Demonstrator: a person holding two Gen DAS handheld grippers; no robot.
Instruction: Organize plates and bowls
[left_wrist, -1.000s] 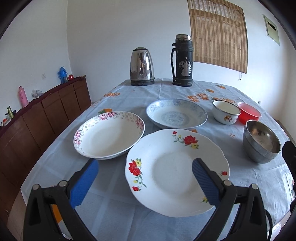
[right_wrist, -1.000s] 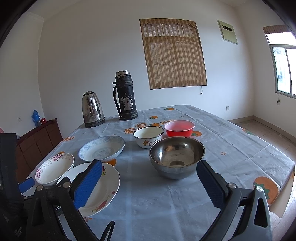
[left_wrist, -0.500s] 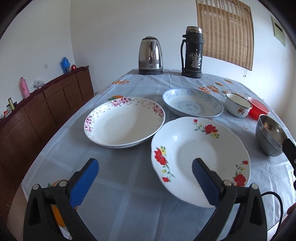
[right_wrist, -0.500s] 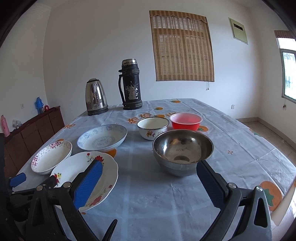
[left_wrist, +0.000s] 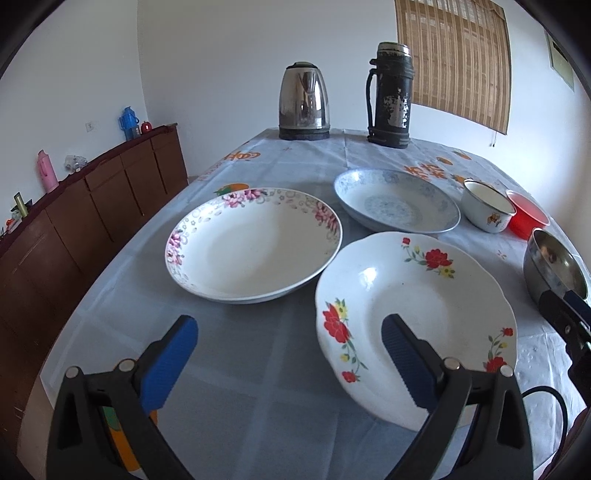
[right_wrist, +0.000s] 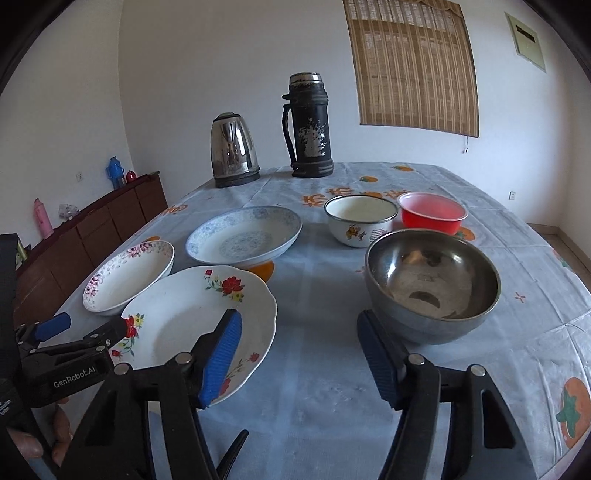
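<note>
Three plates lie on the table: a red-flowered plate (left_wrist: 413, 310) (right_wrist: 192, 317), a pink-flowered plate (left_wrist: 251, 243) (right_wrist: 125, 275) and a blue-patterned plate (left_wrist: 397, 205) (right_wrist: 243, 236). A steel bowl (right_wrist: 432, 280) (left_wrist: 554, 266), a white enamel bowl (right_wrist: 360, 219) (left_wrist: 487, 205) and a red bowl (right_wrist: 432, 212) (left_wrist: 526, 214) stand to their right. My left gripper (left_wrist: 290, 356) hangs open over the cloth, its right finger above the red-flowered plate's near rim. My right gripper (right_wrist: 299, 354) has its jaws closing on nothing, just short of the steel bowl.
A steel kettle (left_wrist: 303, 101) and a dark thermos (left_wrist: 389, 96) stand at the table's far end. A brown sideboard (left_wrist: 92, 206) with small bottles runs along the left wall. The table's near edge lies under both grippers.
Both grippers have come forward and lower toward the dishes. The left view swung left, between the two near plates. The right jaws have narrowed.
</note>
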